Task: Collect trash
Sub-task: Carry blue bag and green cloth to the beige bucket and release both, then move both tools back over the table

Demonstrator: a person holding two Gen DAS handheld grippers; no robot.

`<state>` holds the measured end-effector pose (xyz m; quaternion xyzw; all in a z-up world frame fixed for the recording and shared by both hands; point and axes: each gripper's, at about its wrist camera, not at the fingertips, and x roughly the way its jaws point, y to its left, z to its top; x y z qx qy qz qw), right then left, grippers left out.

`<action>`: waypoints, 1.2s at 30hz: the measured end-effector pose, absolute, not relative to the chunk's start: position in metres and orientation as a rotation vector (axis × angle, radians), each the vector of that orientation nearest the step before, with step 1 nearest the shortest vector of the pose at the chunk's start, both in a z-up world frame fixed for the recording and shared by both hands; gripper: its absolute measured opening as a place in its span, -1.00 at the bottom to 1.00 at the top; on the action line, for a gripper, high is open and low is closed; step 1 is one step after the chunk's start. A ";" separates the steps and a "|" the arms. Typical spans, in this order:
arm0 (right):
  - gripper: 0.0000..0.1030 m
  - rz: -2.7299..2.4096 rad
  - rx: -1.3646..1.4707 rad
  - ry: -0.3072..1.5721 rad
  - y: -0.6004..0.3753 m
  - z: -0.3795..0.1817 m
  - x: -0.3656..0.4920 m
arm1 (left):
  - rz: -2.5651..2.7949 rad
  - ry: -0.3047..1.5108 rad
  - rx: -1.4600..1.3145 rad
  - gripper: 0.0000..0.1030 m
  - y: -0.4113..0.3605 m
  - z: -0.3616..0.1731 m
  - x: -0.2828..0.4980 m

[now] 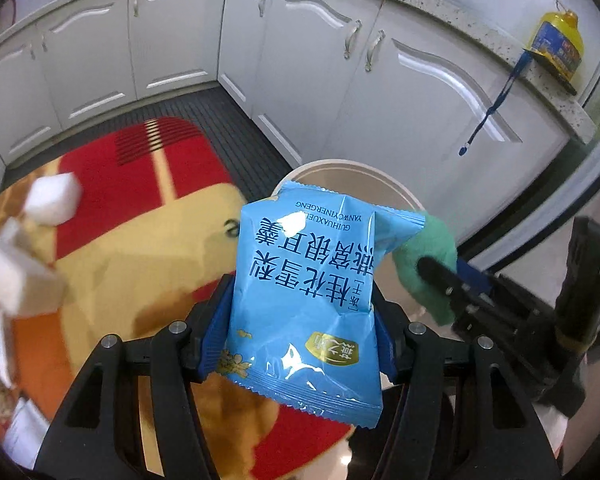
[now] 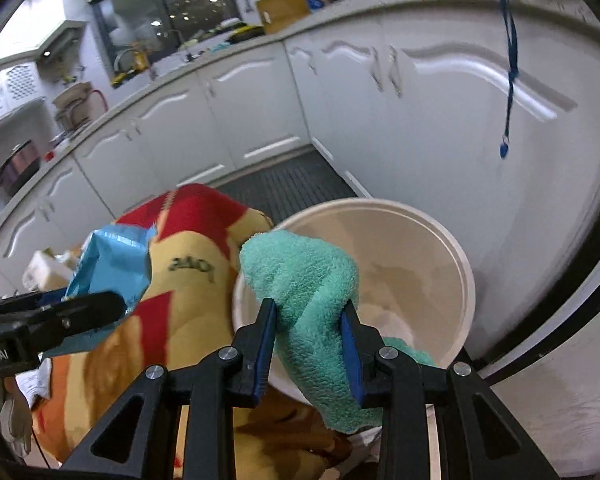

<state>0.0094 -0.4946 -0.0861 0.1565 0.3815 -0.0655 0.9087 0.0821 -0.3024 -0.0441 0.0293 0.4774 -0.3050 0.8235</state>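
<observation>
Carrying step: left gripper [image 1: 300,312] fingers clamp the blue snack packet [image 1: 306,300], right gripper [image 2: 310,344] fingers pinch the green cloth [image 2: 312,280], bin [image 2: 456,252] just beyond both; next, release over its mouth.

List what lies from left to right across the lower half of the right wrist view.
left gripper holding the blue snack packet → red and yellow mat → green cloth between the right gripper fingers → white bin → white cabinet door
</observation>
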 end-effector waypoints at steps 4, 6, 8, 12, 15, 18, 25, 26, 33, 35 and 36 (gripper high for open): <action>-0.41 -0.163 0.345 0.810 -0.506 -0.101 0.020 | -0.679 1.055 0.017 0.22 -0.318 -0.057 0.098; -0.35 -0.188 0.357 0.817 -0.511 -0.107 0.025 | -0.695 1.071 -0.002 0.24 -0.322 -0.062 0.103; -0.11 -0.201 0.364 0.821 -0.515 -0.114 0.024 | -0.703 1.092 -0.016 0.26 -0.326 -0.067 0.106; -0.05 -0.216 0.366 0.816 -0.517 -0.115 0.019 | -0.701 1.095 -0.021 0.32 -0.325 -0.068 0.105; -0.05 -0.211 0.375 0.820 -0.517 -0.116 0.016 | -0.694 1.084 -0.022 0.32 -0.320 -0.064 0.102; -0.04 -0.200 0.385 0.816 -0.514 -0.116 0.012 | -0.680 1.067 -0.030 0.32 -0.312 -0.060 0.099; 0.00 -0.184 0.393 0.805 -0.504 -0.109 0.006 | -0.648 0.995 -0.021 0.32 -0.289 -0.043 0.084; 0.01 -0.180 0.390 0.803 -0.502 -0.107 0.006 | -0.634 0.984 -0.015 0.32 -0.286 -0.040 0.080; 0.17 -0.143 0.339 0.780 -0.473 -0.093 -0.001 | -0.551 0.874 0.054 0.32 -0.262 -0.024 0.061; 0.17 -0.131 0.325 0.770 -0.464 -0.088 -0.003 | -0.523 0.845 0.074 0.32 -0.252 -0.021 0.055; 0.17 -0.126 0.322 0.765 -0.461 -0.085 -0.004 | -0.513 0.836 0.080 0.32 -0.247 -0.020 0.053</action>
